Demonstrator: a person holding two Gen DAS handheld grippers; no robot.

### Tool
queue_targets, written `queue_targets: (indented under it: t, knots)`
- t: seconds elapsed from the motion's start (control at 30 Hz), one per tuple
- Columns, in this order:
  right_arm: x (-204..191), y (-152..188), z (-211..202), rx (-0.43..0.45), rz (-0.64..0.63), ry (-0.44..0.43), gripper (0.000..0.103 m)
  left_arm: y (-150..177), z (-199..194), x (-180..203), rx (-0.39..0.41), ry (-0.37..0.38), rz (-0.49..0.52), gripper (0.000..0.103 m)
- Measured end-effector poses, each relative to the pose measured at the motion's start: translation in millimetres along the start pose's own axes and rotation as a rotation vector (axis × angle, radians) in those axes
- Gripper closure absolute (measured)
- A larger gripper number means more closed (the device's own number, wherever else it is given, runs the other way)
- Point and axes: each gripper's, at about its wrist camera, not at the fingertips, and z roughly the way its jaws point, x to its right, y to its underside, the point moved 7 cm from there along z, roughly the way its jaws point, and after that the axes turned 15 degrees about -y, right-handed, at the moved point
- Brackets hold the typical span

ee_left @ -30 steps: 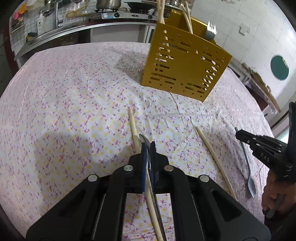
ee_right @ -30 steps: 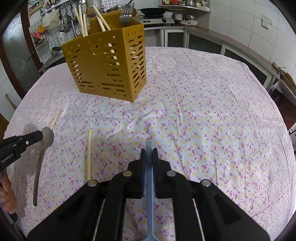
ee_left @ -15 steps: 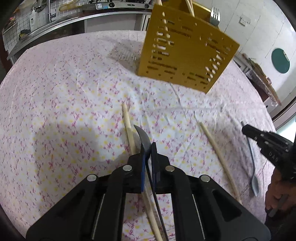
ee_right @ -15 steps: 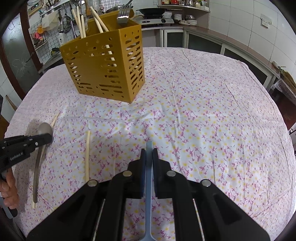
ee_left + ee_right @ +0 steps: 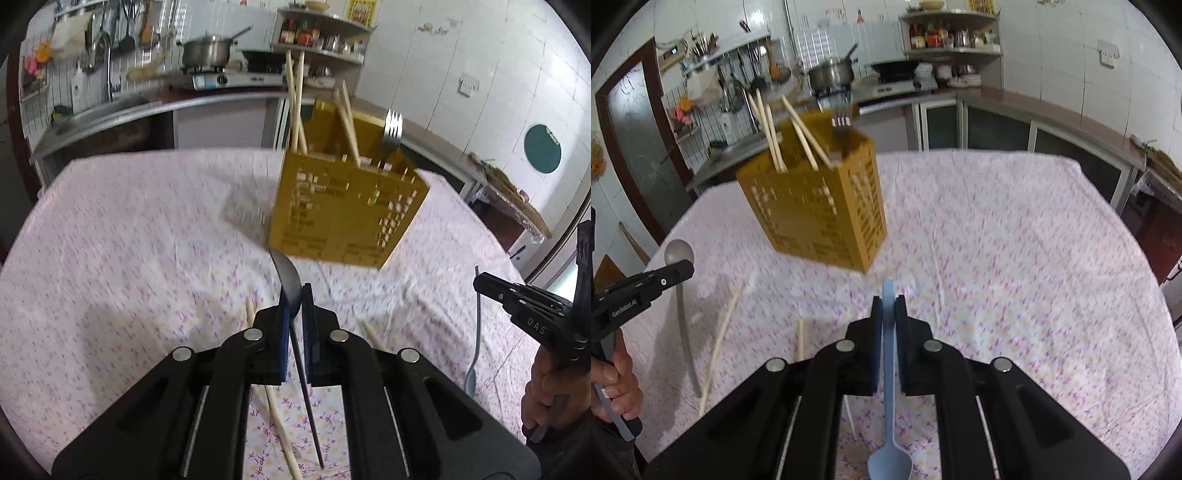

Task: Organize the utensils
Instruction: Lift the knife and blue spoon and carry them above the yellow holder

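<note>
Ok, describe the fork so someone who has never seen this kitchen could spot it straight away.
Find the table with the flowered cloth; on it stands a yellow slotted holder. The fork stands inside at the holder's right end, tines up. It is the only metal piece in there: everything beside it is pale wooden chopsticks.

The left gripper (image 5: 294,301) is clamped on a dark spoon (image 5: 287,275), bowl end forward. Ahead, a yellow perforated holder (image 5: 343,218) stands on the cloth-covered surface (image 5: 129,229), containing chopsticks (image 5: 297,99) and a fork (image 5: 392,129). Loose chopsticks (image 5: 275,413) lie below. The right gripper (image 5: 480,282) carries a blue spoon (image 5: 474,354).
</note>
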Motion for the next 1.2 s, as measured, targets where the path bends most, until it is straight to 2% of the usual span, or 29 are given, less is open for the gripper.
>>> queue_targets:
  t: [0.23,0.7,1.2]
  knots:
    - [-12,-22,-28,0.089,-0.040,0.010,0.096,-15,-23,-1,0.058,-0.004,0.002,0.099]
    - [-32,-44,-67,0.239,-0.105,0.035,0.096,-19,-38,-2,0.086,0.002,0.000,0.099]
    - [-55,-80,-93,0.314,-0.155,0.023,0.096,-55,-62,-1,0.167,-0.006,0.013,0.099]
